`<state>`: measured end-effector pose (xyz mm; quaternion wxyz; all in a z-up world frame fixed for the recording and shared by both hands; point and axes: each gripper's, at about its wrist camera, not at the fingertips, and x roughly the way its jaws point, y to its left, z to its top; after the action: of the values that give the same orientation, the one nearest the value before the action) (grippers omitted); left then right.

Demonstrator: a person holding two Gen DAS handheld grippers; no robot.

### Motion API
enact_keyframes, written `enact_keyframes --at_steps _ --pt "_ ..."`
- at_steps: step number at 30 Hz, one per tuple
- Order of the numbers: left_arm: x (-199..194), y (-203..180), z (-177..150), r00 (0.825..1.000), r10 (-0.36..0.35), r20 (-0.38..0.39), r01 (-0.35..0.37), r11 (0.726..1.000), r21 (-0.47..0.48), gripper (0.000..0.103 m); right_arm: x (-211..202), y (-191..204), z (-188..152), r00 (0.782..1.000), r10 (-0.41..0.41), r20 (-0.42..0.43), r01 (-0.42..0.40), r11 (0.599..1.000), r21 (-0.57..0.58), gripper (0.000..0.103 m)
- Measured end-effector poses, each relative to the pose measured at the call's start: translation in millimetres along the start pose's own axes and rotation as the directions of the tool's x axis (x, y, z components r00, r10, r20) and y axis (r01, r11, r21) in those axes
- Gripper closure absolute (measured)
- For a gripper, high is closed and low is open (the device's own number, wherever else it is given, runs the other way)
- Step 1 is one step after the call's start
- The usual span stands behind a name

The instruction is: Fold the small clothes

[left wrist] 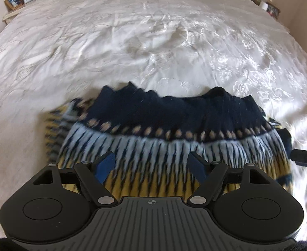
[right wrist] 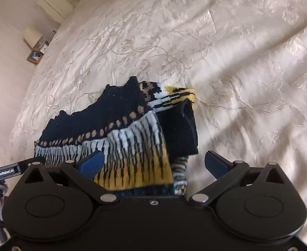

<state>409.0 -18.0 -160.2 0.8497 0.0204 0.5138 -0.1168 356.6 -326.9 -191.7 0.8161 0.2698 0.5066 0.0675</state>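
On the white embroidered bedspread (left wrist: 132, 41) the navy, white and yellow patterned knit sweater (left wrist: 174, 129) lies bunched, partly folded I'd judge, tidying left, with my left gripper (left wrist: 151, 164) and right gripper (right wrist: 153, 164) both wide, holding nothing.

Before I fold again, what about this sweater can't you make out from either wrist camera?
- Sweater near edge: hidden behind the left claw body, left wrist view.
- Same in right wrist view, behind the right claw.
- Its left side: motion-blurred.
- Sleeves: tucked under folds, cannot tell.
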Motion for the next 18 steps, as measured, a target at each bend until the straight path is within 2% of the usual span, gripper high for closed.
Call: enact_keyframes --at_steps 7,14,18 --pt "48.9 -7.3 10.0 0.995 0.046 -0.091 -0.044 0.999 0.02 0.027 32.6 -25.2 8.3 0.989 0.123 -0.087 -0.117 0.991 0.072 0.0" --pt "78.4 -7.9 9.8 0.989 0.048 -0.139 -0.046 0.999 0.014 0.004 50.3 -40.8 11.4 0.971 0.228 -0.071 -0.218 0.967 0.129 0.0" --pt "88.4 -10.2 12.9 0.987 0.063 -0.15 -0.061 0.998 0.023 0.0 52.6 -43.4 12.9 0.963 0.261 -0.061 -0.25 0.958 0.141 0.0"
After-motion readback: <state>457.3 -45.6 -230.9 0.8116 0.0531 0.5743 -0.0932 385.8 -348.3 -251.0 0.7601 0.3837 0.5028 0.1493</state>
